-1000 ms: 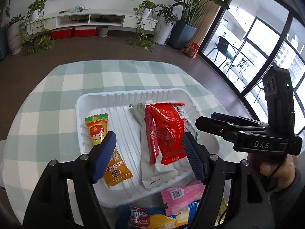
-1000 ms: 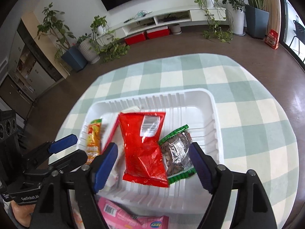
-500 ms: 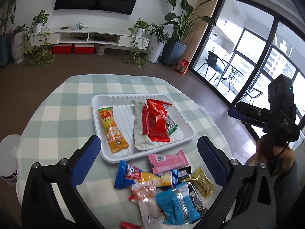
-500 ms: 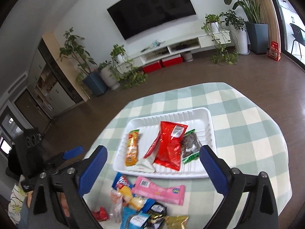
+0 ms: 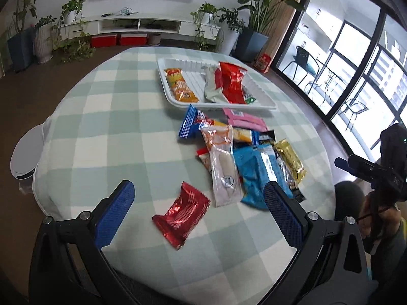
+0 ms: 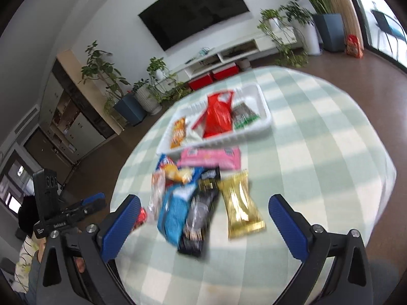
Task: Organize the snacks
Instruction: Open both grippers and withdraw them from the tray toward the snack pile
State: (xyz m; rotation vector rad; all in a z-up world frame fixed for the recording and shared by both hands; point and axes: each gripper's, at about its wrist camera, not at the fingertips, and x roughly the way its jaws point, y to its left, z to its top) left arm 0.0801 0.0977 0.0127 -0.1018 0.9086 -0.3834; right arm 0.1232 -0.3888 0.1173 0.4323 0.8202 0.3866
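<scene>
snacks: loose pile on the checked desk, just in front of the white tray | tray: holds orange, white, red and green packets | red foil packet: alone, nearest left gripper | left jaws: released, spread wide, empty | right gripper: jaws released, empty, above the gold packet

A: The right wrist view was smeared with motion blur; print on the gold packet and black packet could not be read.

B: The green-edged packet lay mostly hidden behind the red bag in the tray.

A: The small red wrapper was half covered by a blue pad in that blurred view.

B: The white bin sat partly under the tablecloth edge.
</scene>
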